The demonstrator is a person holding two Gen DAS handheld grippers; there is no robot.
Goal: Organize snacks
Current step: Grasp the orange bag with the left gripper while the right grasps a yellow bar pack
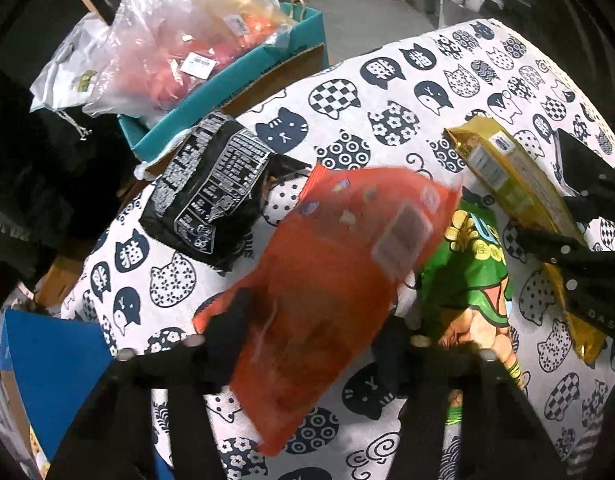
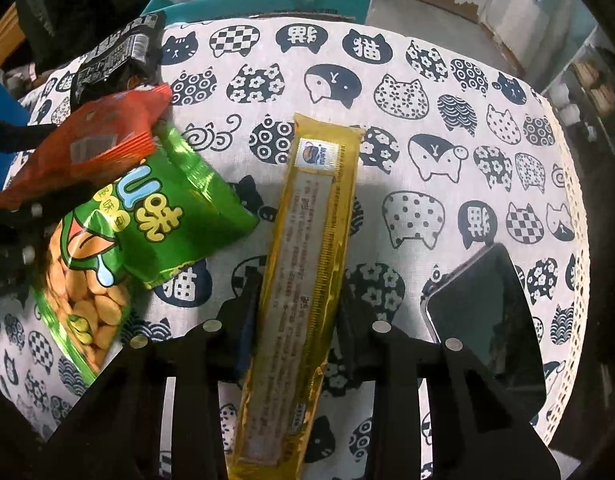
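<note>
My left gripper is shut on an orange-red snack bag and holds it above the cat-print tablecloth; the bag also shows in the right wrist view. My right gripper is shut on a long gold biscuit pack, which also shows in the left wrist view. A green peanut snack bag lies between them, partly under the orange bag. A black snack bag lies at the table's far left edge.
A dark phone lies on the tablecloth to the right of my right gripper. A teal box with plastic-wrapped goods stands behind the table. A blue box is at the near left.
</note>
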